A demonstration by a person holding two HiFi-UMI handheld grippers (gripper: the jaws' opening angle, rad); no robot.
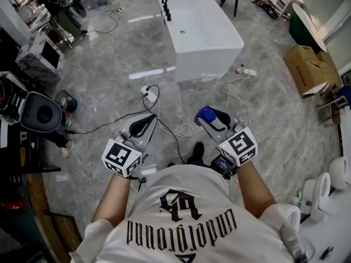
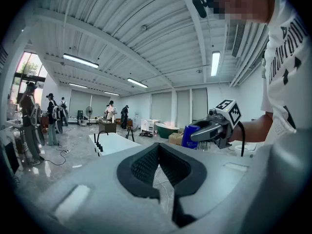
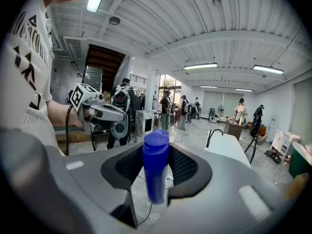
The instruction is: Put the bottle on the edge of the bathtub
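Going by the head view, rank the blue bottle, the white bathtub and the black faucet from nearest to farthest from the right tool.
1. The blue bottle: gripped between the jaws of the right tool.
2. The white bathtub: ahead on the floor, its near end facing the tool.
3. The black faucet: at the tub's far left end.

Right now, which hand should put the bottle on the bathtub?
Right. The right gripper has its jaws clamped on the blue plastic bottle, and the white bathtub lies ahead. The left gripper has its jaws apart and empty.
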